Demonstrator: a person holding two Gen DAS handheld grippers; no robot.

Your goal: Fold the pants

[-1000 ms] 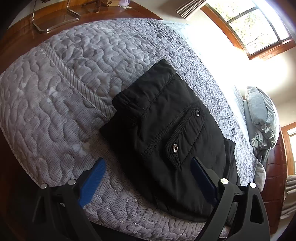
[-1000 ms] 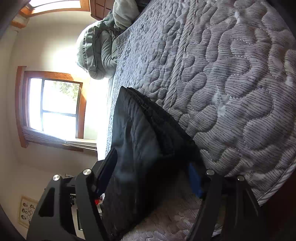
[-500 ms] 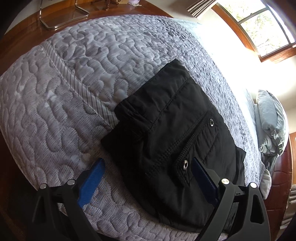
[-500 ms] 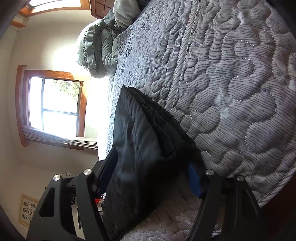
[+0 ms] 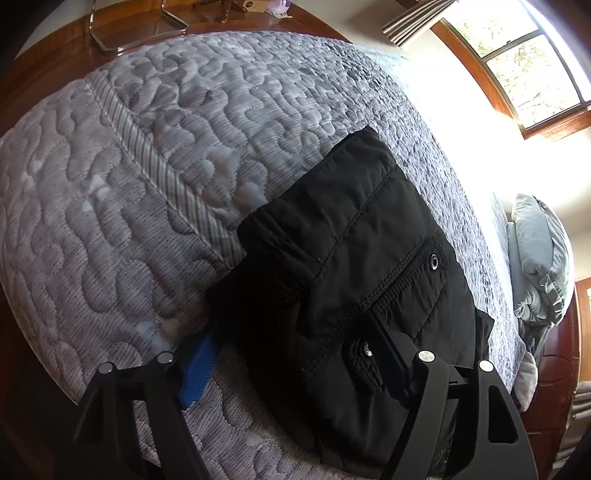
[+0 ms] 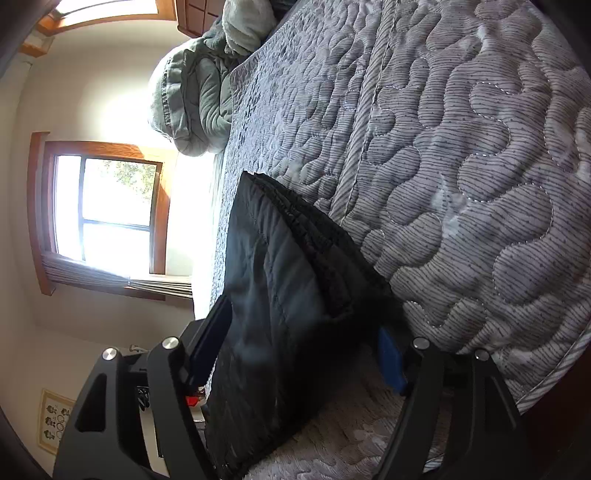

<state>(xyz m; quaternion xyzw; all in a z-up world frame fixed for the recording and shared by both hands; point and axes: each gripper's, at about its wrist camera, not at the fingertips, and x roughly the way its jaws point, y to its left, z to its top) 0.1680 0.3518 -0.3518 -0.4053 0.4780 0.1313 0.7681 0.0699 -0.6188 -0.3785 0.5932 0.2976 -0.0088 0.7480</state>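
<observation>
Black folded pants (image 5: 354, 266) lie on the grey quilted bed (image 5: 155, 155), near its edge. My left gripper (image 5: 295, 362) points down over the near end of the stack and its jaws are closing. One blue pad (image 5: 199, 369) meets the pants' left edge, and the other pad presses the pocket flap (image 5: 364, 363) into a bunch. In the right wrist view, my right gripper (image 6: 299, 350) straddles the thick edge of the pants (image 6: 280, 302). One pad lies on the top face, the blue pad (image 6: 391, 362) sits under the lower edge, and the jaws are easing apart slightly.
A grey-green bundle of bedding (image 6: 195, 96) lies at the far end of the bed. A wood-framed window (image 6: 107, 214) lights the wall beside the bed. A wooden floor and a metal chair frame (image 5: 133, 33) lie beyond the bed's foot.
My left gripper has sunk closer to the pants and its fingers have drawn in around the stack, bunching the pocket flap. The right wrist view is almost the same.
</observation>
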